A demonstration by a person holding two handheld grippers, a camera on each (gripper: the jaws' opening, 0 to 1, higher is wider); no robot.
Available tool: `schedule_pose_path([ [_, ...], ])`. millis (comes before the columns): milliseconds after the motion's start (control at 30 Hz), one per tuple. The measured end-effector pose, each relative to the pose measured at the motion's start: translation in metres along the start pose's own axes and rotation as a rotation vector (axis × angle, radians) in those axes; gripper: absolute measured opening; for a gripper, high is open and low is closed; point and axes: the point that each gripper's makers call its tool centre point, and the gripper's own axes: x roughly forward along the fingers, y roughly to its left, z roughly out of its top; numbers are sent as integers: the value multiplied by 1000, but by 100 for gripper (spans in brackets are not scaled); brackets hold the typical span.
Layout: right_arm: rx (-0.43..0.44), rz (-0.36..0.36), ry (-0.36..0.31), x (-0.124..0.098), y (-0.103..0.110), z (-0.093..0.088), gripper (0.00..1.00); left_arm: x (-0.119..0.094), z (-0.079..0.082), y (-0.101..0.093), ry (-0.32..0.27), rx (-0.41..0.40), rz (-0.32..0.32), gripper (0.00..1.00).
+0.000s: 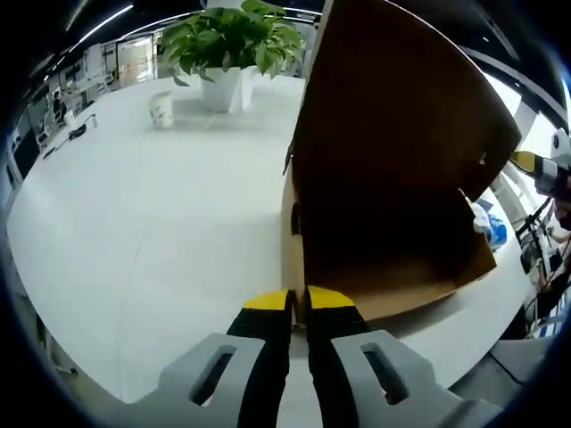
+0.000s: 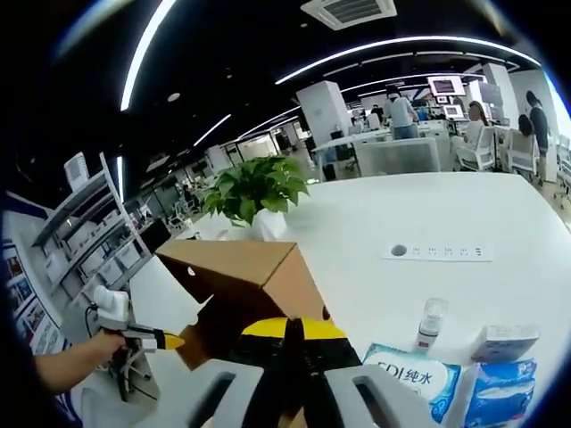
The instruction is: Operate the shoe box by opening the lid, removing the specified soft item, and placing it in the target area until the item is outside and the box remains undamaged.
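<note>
A: Left gripper view: shoe box [image 1: 393,178], brown cardboard, stands on the white table [image 1: 143,232] just ahead of the left gripper [image 1: 298,301]. Lid is raised, dark inner face toward the camera. Inside of the box is in shadow; contents cannot be made out.

B: Jaw state, left?

A: Yellow-tipped jaws closed together, only a thin slit between them, at the box's lower front edge. Whether they pinch the cardboard I cannot tell.

B: Right gripper view?

A: Box [image 2: 241,272] seen from its other side, just beyond the right gripper [image 2: 293,328]. Those jaws are also pressed together, tips at the box wall; a grip on it cannot be confirmed. The other gripper [image 2: 134,334] enters from the left, held in a hand [image 2: 98,348].

B: Surroundings?

A: Potted plant [image 1: 234,40] and a paper cup [image 1: 161,109] well behind the box. Near the right gripper: a small bottle [image 2: 431,323], a tissue pack [image 2: 412,374], a blue-white packet [image 2: 495,383], a small carton [image 2: 505,342]. A socket strip [image 2: 438,252] lies farther out on the table.
</note>
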Motion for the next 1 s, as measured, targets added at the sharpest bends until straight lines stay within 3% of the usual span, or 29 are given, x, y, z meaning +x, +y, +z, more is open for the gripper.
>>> schedule_pose_path([
  [1000, 11, 2, 20, -10, 4, -28, 0, 0, 0, 0, -5, 39, -5, 5],
])
